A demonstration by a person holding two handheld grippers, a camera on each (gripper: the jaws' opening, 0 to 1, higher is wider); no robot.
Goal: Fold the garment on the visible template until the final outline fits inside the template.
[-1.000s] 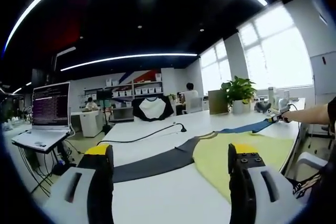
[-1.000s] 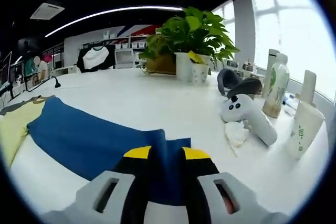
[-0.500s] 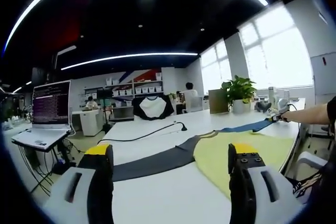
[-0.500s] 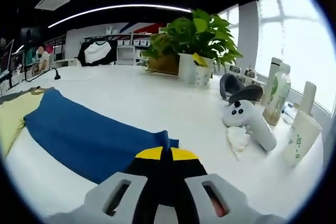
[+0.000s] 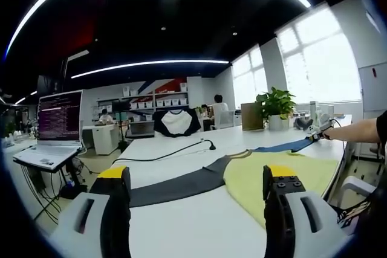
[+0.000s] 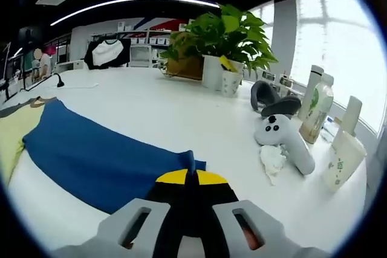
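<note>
Barely anything changed from a second back: my right gripper [image 6: 188, 176] stayed clamped on blue sleeve [image 6: 97, 155] cuff, jaws pinched together. Left gripper [image 5: 196, 194] hung wide apart, holding nothing. Garment [image 5: 275, 176] lay spread flat on white table [image 5: 181, 222]: yellow body, grey sleeve [image 5: 175, 187], blue one stretched right.

My right gripper [image 6: 188, 177] has pinched shut on the cuff of the garment's blue fabric sleeve [image 6: 91, 152] (a second ago its jaws stood slightly apart around it).
</note>
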